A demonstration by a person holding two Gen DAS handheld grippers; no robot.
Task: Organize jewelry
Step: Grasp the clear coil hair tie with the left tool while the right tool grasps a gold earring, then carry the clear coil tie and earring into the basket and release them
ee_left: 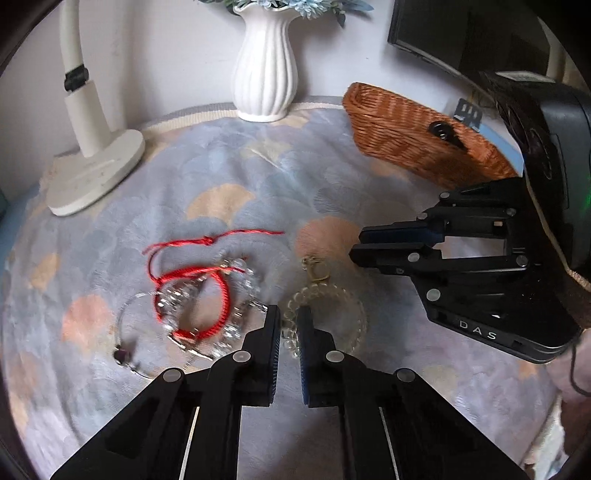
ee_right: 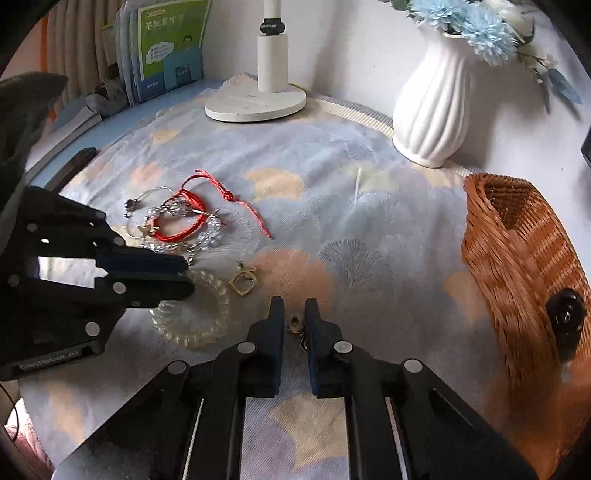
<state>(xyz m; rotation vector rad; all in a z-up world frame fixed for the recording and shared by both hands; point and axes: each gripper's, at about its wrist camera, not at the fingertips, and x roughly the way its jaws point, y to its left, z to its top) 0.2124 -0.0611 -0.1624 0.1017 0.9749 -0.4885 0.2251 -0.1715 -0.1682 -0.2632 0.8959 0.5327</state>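
Observation:
A clear beaded bracelet (ee_left: 343, 314) lies on the patterned cloth. My left gripper (ee_left: 289, 325) is nearly shut around its near rim; it also shows in the right wrist view (ee_right: 199, 317). Left of it lies a pile: a red cord bracelet (ee_left: 199, 291), crystal bead bracelets (ee_left: 236, 325) and a thin silver bangle (ee_left: 125, 332). A small gold charm (ee_left: 316, 269) lies by the clear bracelet. My right gripper (ee_right: 295, 325) is narrowly open around a small gold pendant (ee_right: 295, 323) on the cloth. The wicker basket (ee_right: 517, 258) stands to the right.
A white ribbed vase (ee_left: 264, 70) with blue flowers and a white lamp base (ee_left: 92, 173) stand at the back. Books (ee_right: 166, 48) lean at the far left. A black round item (ee_right: 565, 315) sits on the basket's side. A dark monitor (ee_left: 443, 33) is at back right.

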